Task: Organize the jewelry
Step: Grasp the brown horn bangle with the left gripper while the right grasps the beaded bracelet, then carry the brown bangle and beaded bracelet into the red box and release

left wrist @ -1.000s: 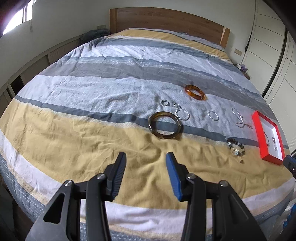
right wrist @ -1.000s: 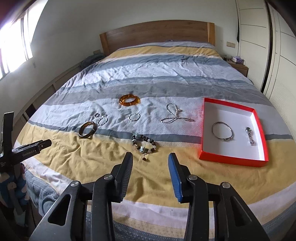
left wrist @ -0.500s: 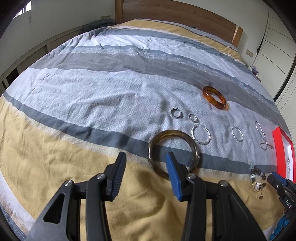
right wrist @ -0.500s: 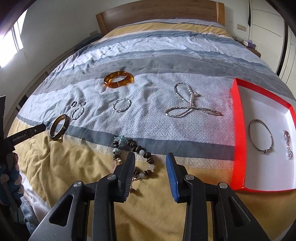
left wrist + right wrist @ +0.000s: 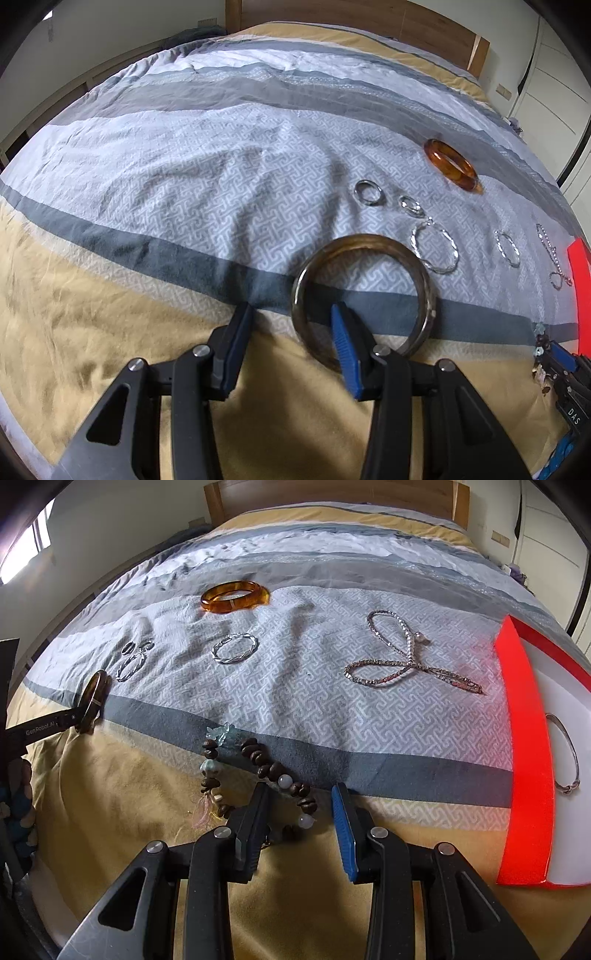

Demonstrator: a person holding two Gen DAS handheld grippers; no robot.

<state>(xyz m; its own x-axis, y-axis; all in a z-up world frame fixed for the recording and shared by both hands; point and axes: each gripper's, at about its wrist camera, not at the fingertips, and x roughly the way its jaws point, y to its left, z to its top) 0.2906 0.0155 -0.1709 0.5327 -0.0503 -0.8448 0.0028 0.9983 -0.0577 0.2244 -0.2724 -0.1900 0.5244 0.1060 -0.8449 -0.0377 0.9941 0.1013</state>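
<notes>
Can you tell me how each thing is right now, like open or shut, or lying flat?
Left gripper: open, straddling the dark bangle's rim.
Right gripper: open, straddling the bead bracelet.
Dark bangle: lying flat.
Bead bracelet: lying loose.
Amber bangle: lying flat.
Chain: looped.
Red box: open, holding a thin bangle.

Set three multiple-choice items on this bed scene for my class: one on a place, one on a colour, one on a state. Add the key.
1. Where does the silver bangle lie?
A. in the red tray
B. on the pillow
C. on the floor

2. What colour is the bangle nearest the headboard?
A. green
B. amber
C. white

3. How does the left gripper stand?
A. shut on a necklace
B. out of view
C. open, jaws astride the dark bangle's rim

Key: A, it rests on the tray's white floor; B, translucent orange-brown; C, one jaw is inside the ring, one outside.
</notes>
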